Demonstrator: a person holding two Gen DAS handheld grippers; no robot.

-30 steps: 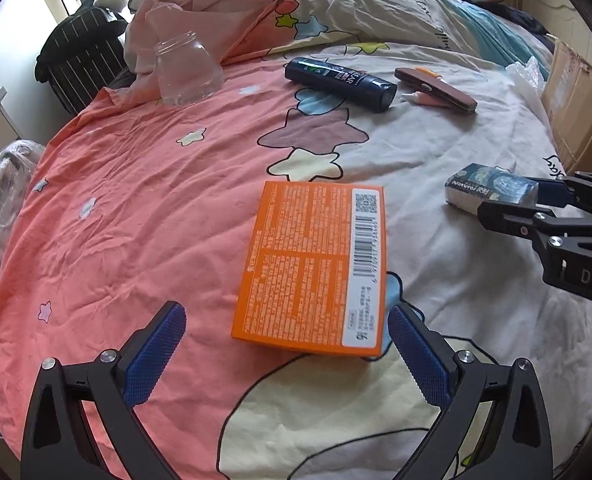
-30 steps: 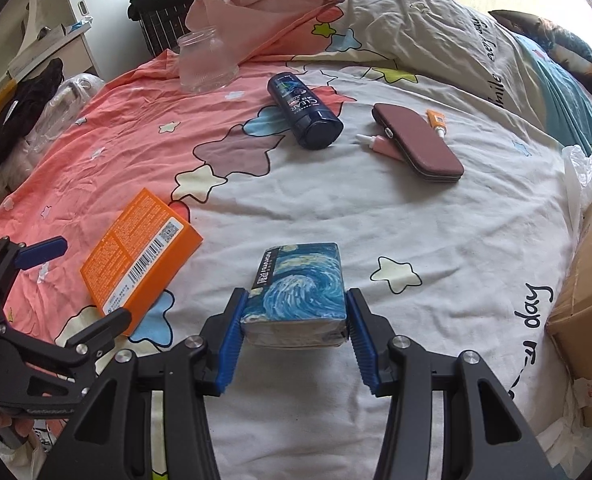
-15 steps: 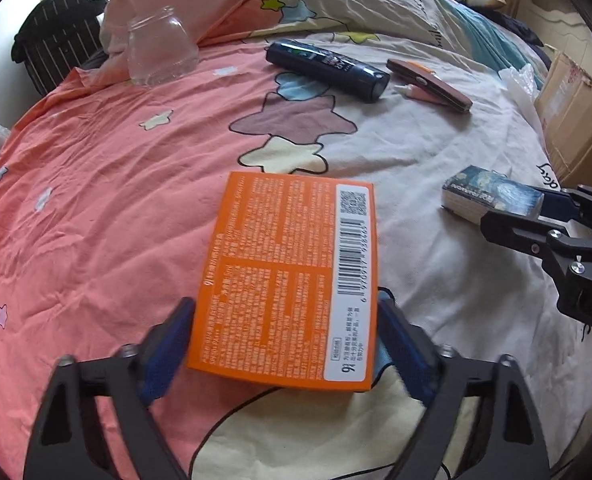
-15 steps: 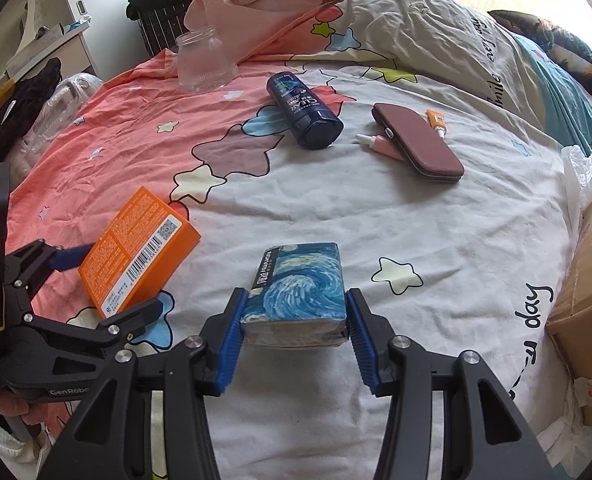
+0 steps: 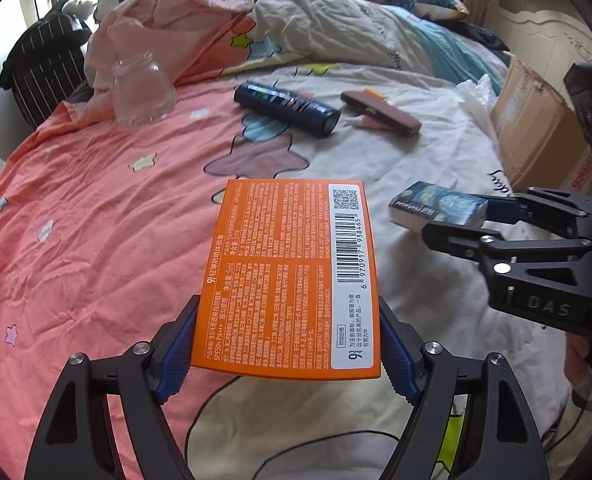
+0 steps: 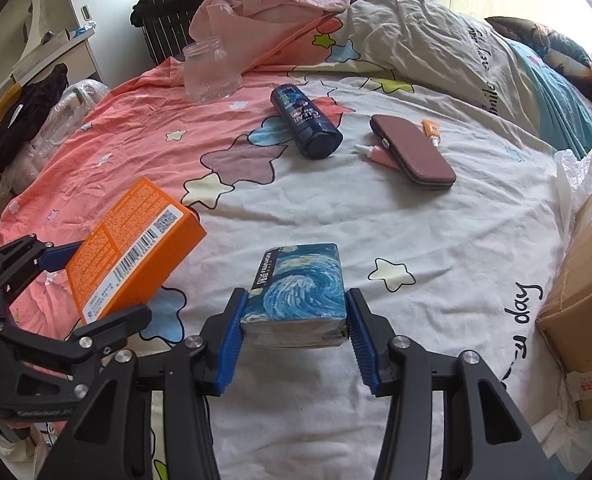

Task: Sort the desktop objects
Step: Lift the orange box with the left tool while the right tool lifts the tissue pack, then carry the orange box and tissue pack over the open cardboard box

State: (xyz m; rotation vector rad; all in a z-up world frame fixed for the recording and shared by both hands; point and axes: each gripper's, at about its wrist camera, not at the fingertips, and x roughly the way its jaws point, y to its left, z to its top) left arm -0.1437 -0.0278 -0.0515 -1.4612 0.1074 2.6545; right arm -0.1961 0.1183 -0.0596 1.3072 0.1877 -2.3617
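Note:
My left gripper [image 5: 287, 348] is shut on an orange box [image 5: 291, 272] and holds it lifted above the bedspread; the box also shows in the right wrist view [image 6: 131, 248], tilted up. My right gripper [image 6: 293, 336] is shut on a blue tissue pack with a starry-night print [image 6: 296, 284], held just above the sheet; the pack also shows in the left wrist view [image 5: 436, 208]. A dark blue bottle [image 6: 306, 120] lies on its side further back. A maroon case [image 6: 412, 152] lies to its right with a pink tube [image 6: 376, 154] and an orange tube [image 6: 432, 130] beside it.
A clear glass jar [image 6: 209, 70] stands at the back left near a bunched pink sheet [image 6: 271, 12]. A cardboard box [image 6: 584, 280] stands at the bed's right edge beside a white plastic bag [image 6: 576, 168]. A striped black bag [image 5: 43, 68] sits beyond the bed's far left.
My left gripper has moved forward around the orange box, shut on it and lifted it off the bedspread. My right gripper has held the tissue pack still.

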